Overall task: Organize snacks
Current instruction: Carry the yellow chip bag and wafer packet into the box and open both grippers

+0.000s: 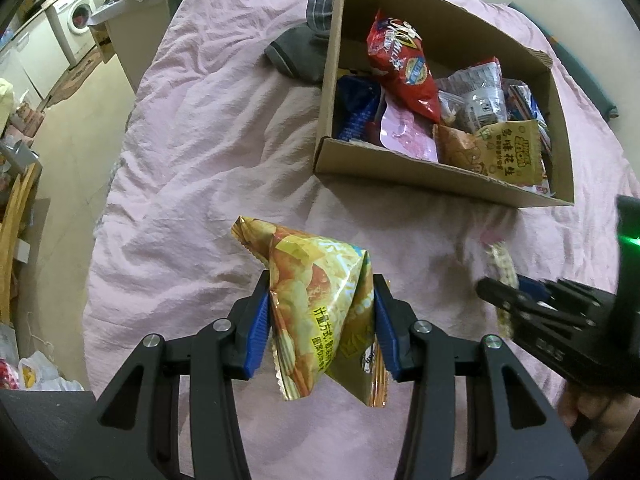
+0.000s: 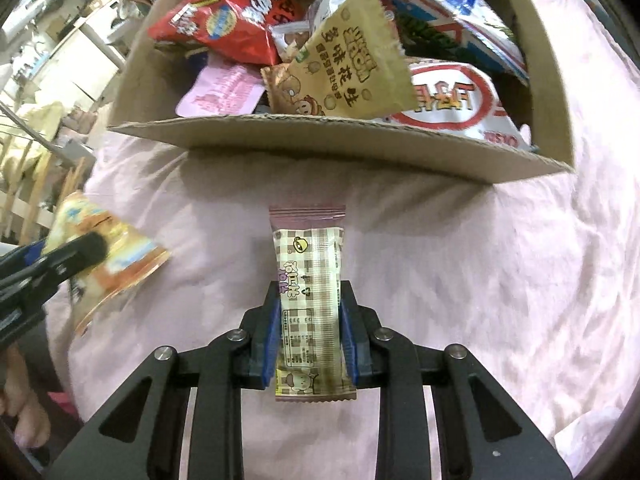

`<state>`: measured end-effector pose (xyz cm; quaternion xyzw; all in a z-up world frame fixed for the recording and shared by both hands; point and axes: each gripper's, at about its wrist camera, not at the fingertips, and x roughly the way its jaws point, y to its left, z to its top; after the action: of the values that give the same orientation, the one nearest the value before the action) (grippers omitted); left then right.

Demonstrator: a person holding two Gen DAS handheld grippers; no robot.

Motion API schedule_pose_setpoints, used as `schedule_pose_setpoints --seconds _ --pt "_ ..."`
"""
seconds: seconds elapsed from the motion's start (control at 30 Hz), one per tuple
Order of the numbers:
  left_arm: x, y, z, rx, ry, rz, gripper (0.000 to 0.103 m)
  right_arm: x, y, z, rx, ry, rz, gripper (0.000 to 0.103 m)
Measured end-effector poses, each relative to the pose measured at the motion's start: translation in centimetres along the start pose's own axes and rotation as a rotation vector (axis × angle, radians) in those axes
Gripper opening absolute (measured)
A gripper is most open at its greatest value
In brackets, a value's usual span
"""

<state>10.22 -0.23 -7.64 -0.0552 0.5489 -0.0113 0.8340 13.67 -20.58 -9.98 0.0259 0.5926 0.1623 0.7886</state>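
My left gripper (image 1: pixel 320 280) is shut on a yellow chip bag (image 1: pixel 316 300) and holds it above the pink bedsheet (image 1: pixel 192 168). My right gripper (image 2: pixel 308 292) is shut on a checked beige snack bar (image 2: pixel 310 280), its long wrapper pointing toward the cardboard box (image 2: pixel 320 140). The box (image 1: pixel 420 176) stands on the bed ahead of both grippers and holds several snack packs, among them a red bag (image 1: pixel 404 68) and a tan peanut pack (image 2: pixel 352 72). The right gripper (image 1: pixel 492 292) shows at the right of the left wrist view; the left gripper (image 2: pixel 92 248) shows at the left of the right wrist view.
A grey garment (image 1: pixel 300 52) lies on the bed left of the box. Off the bed's left edge are a washing machine (image 1: pixel 76 20), white cabinets, a wooden chair (image 1: pixel 16 232) and bags on the floor.
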Motion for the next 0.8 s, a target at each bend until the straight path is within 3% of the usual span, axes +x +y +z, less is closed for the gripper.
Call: schedule_pose_setpoints --seconds 0.37,0.63,0.8 --pt "-0.1 0.4 0.0 -0.006 -0.027 0.01 0.041 -5.6 -1.5 -2.0 0.0 -0.078 0.083 0.028" --pt "-3.0 -0.4 1.5 -0.003 -0.074 -0.028 0.041 -10.5 -1.6 -1.3 0.018 -0.257 0.133 0.028" --pt "-5.6 -1.3 4.0 0.03 -0.159 -0.027 0.041 -11.9 -1.8 0.0 0.032 -0.356 0.14 0.028"
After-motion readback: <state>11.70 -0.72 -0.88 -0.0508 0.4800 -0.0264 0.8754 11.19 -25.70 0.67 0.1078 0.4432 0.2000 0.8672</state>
